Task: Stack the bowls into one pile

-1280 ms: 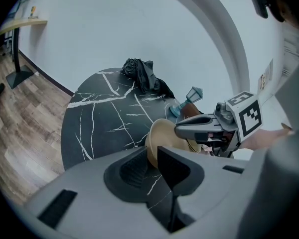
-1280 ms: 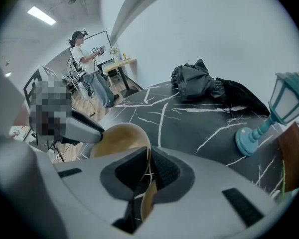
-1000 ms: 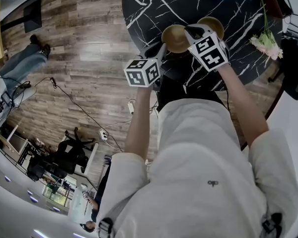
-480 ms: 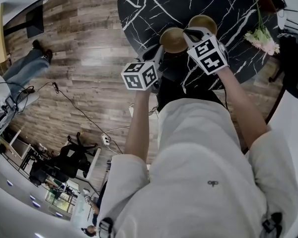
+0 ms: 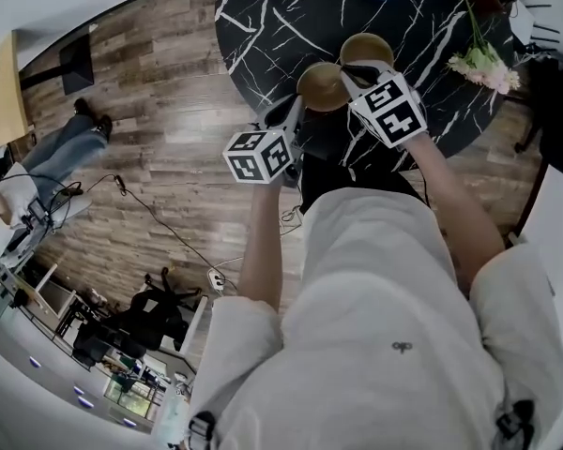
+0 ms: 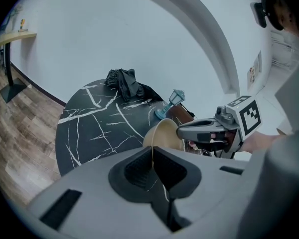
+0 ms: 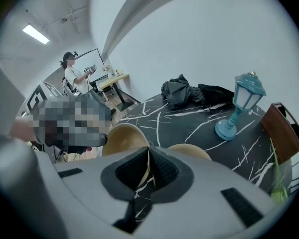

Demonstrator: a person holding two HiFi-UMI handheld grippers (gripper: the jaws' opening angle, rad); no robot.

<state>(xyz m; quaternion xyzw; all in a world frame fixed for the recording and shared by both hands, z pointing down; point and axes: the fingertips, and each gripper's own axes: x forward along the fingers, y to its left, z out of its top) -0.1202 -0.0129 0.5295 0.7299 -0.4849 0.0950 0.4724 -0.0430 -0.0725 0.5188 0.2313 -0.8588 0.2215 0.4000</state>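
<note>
Left tongs (image 6: 152,156) have just closed on the thin rim of the bowl (image 6: 164,133) right ahead, right tongs (image 7: 147,158) pinch a rim too (second bowl (image 7: 189,152) just beside), so an edge-held bowl may swing and slip

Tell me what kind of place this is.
Probably an office or lab workspace: a round black marble-look table on wood-plank flooring, loose cables and a power strip lying across it, and black office chairs nearby.
</note>
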